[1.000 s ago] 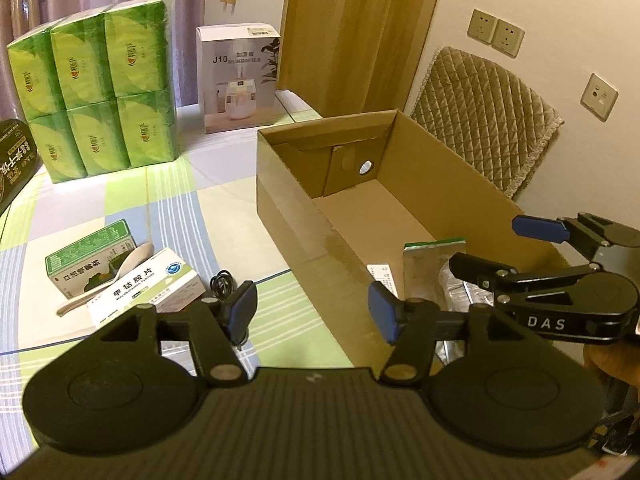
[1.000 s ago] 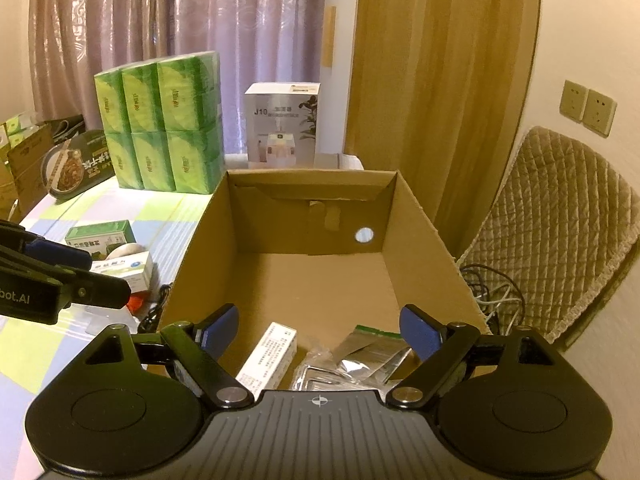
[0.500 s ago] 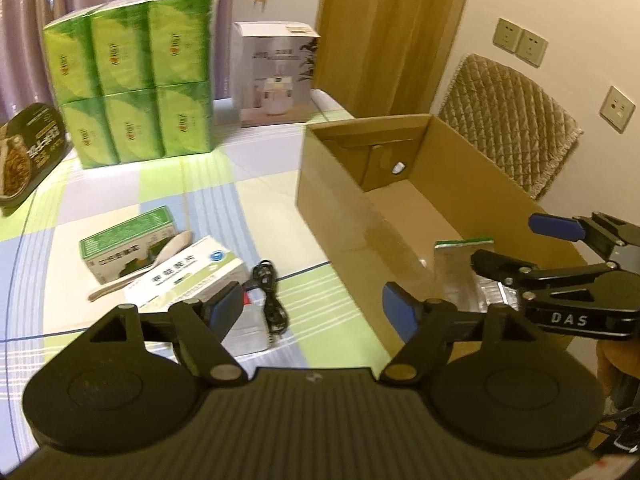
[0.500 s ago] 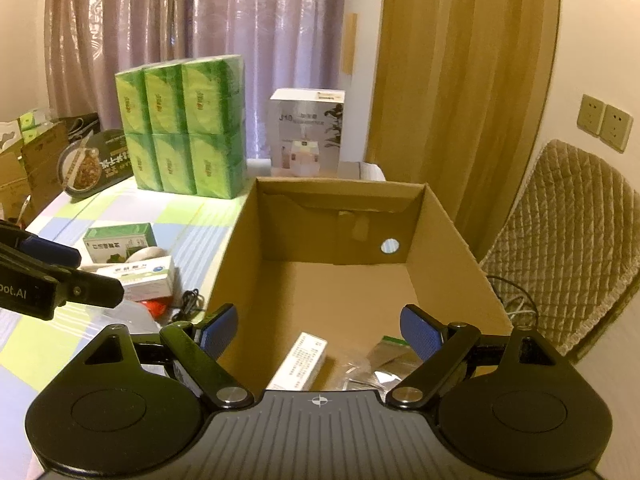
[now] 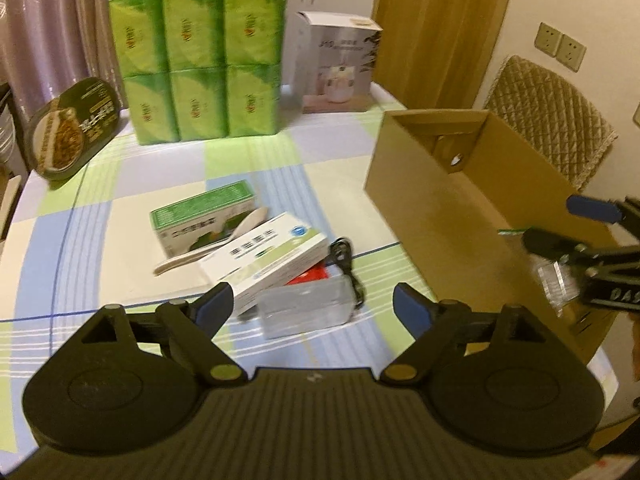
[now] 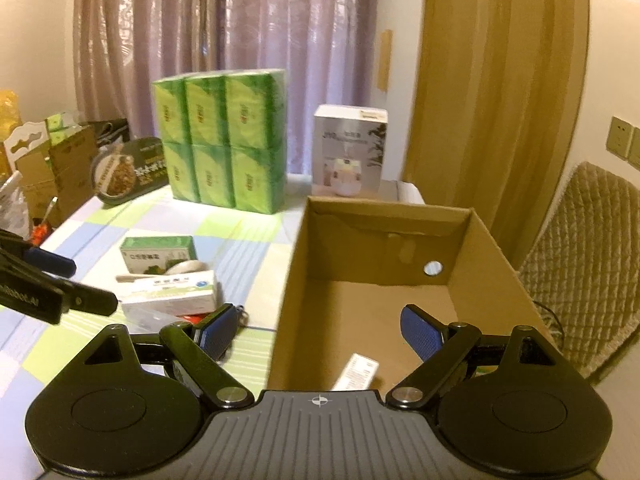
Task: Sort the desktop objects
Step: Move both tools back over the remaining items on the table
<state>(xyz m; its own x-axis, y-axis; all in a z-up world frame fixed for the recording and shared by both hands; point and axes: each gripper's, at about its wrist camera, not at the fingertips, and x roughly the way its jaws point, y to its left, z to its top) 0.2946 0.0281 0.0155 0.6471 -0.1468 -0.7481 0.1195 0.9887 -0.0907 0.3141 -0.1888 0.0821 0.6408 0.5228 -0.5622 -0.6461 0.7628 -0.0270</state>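
Desktop objects lie in a loose pile on the checked cloth of the bench (image 5: 280,160), just left of an open cardboard box (image 5: 460,216). In the pile, a green-and-white carton (image 5: 200,216) sits furthest back, with a pale spoon (image 5: 216,244) leaning across its front. A white medicine box (image 5: 268,258) rests tilted over a clear plastic case (image 5: 308,310) and something red that is mostly hidden. A coiled black cable (image 5: 348,264) lies against the pile's right side, between it and the cardboard box.

The left gripper (image 5: 312,312) hovers just above the clear case — its blue-padded fingers spread wide and holding nothing. The right gripper (image 6: 320,330) is also spread and empty, held over the near left wall of the cardboard box, one finger outside the box and one inside. In the box, a small white carton (image 6: 356,370) lies on the floor near the front.

At the back of the bench stand a block of green tissue packs (image 5: 200,60), a white appliance box (image 5: 340,72) and a dark food tray (image 5: 72,124) propped on edge
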